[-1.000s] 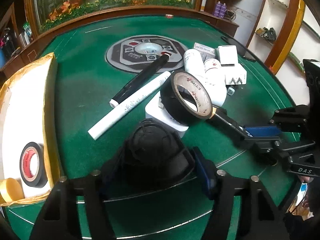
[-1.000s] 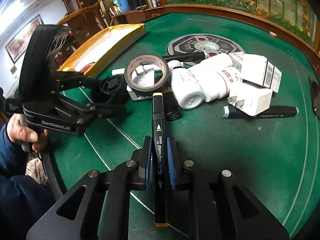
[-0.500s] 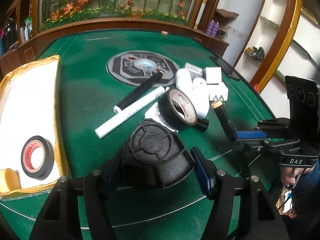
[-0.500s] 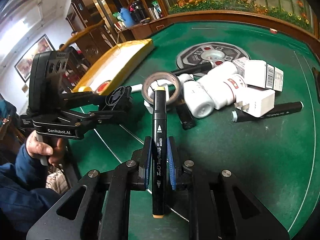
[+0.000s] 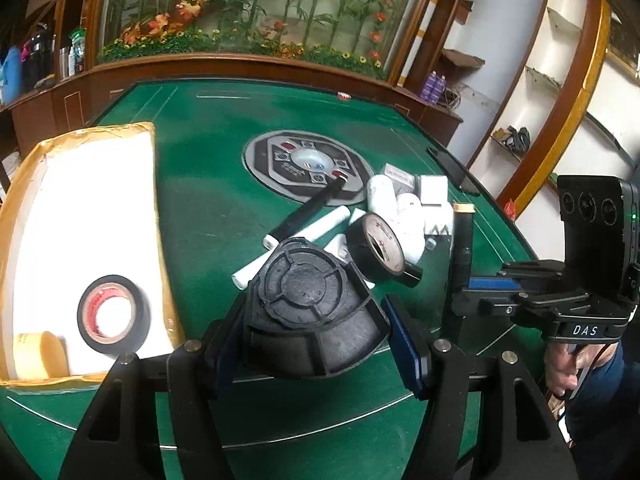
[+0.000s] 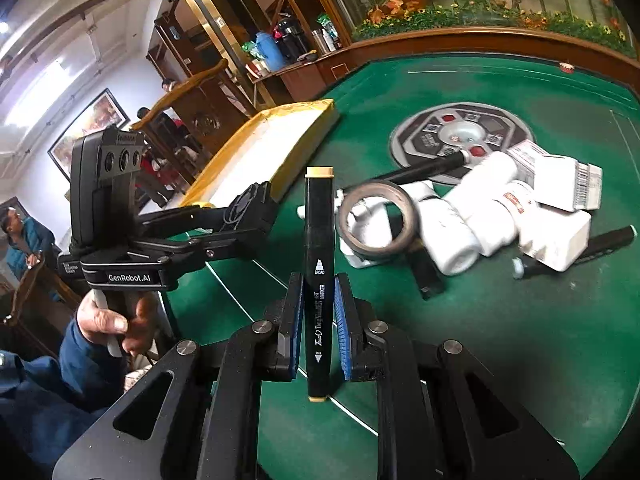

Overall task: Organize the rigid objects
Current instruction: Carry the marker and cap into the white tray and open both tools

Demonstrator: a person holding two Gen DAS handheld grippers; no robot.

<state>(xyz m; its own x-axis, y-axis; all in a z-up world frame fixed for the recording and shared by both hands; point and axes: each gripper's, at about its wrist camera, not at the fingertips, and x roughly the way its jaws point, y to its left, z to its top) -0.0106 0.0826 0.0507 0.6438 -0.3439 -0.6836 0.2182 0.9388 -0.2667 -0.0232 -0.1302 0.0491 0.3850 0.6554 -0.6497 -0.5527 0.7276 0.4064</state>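
A: So, what is being gripped by the left tongs (image 5: 316,320)?

B: A black fan housing (image 5: 308,304) is being clamped between its blue pads, above the green desk (image 5: 208,208), beside the yellow-edged tray (image 5: 76,216) where a black tape roll (image 5: 114,316) is lying.

A: And the right tongs (image 6: 318,320)?

B: They are being kept narrow on a black marker (image 6: 319,272), pointed forward, away from the pile of white bottles (image 6: 480,216) and another tape roll (image 6: 378,220) on the desk.
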